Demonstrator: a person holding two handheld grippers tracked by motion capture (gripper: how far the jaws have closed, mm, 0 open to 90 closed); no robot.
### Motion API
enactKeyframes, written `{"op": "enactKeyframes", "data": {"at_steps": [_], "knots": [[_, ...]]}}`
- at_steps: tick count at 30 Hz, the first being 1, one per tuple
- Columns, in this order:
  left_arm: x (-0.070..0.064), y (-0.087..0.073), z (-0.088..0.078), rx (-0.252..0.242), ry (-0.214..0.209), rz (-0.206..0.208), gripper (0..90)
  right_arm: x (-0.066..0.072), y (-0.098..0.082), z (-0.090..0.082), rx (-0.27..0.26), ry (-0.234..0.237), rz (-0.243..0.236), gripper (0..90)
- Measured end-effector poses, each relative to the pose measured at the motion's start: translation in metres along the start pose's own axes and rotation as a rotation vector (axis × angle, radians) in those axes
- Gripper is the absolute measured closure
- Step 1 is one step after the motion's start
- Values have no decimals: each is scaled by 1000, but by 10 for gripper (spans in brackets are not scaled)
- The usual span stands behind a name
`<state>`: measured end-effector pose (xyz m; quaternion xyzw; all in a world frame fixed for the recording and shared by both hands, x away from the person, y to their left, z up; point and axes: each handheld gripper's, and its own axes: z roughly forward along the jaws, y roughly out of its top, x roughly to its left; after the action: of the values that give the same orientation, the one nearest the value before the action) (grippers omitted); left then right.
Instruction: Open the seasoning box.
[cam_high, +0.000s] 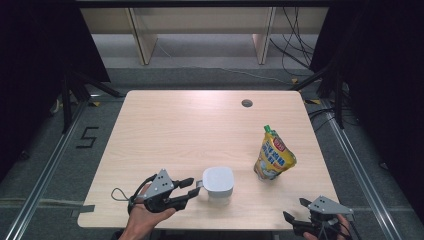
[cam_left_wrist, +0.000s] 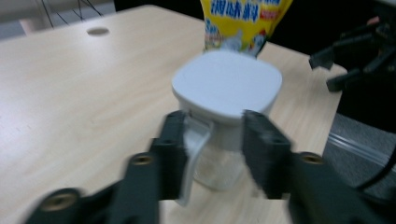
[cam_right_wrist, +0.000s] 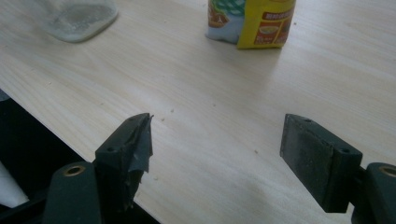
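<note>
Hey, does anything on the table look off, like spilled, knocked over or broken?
Nothing spilled or toppled. The yellow pouch stands upright, leaning slightly. The lidded jug sits upright. One oddity: torn black tape hangs ragged from one pad of the right gripper.

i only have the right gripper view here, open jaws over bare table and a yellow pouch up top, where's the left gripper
Observer: The left gripper is at the white-lidded jar, near the table's front edge in the high view.
Operator: holding it?
Observer: Its jaws straddle the jar's clear handle just under the lid; the left gripper view is too blurred to tell whether the pads press on it.
Operator: and the pouch, upright?
Observer: The yellow pouch stands upright, leaning a little, with a green cap on top, to the right of the jar and apart from it.
</note>
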<state>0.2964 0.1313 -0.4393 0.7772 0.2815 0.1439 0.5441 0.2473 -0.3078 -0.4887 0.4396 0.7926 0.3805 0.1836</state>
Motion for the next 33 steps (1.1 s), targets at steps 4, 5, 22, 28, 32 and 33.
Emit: {"op": "enactKeyframes", "data": {"at_steps": [4, 5, 22, 28, 32, 33], "knots": [[-2, 11, 5, -12, 11, 17, 827, 1, 2, 0, -17, 28, -12, 239], [-2, 11, 5, -12, 11, 17, 849, 5, 2, -1, -17, 24, 4, 237], [1, 14, 31, 30, 27, 39, 889, 12, 9, -1, -75, 45, -96, 478], [0, 12, 31, 19, 45, 27, 889, 23, 18, 2, -118, 69, -126, 626], [0, 11, 30, 18, 46, 29, 890, 33, 29, 8, -159, 83, -132, 744], [-1, 11, 30, 14, 46, 29, 889, 34, 33, 11, -164, 114, -144, 762]]}}
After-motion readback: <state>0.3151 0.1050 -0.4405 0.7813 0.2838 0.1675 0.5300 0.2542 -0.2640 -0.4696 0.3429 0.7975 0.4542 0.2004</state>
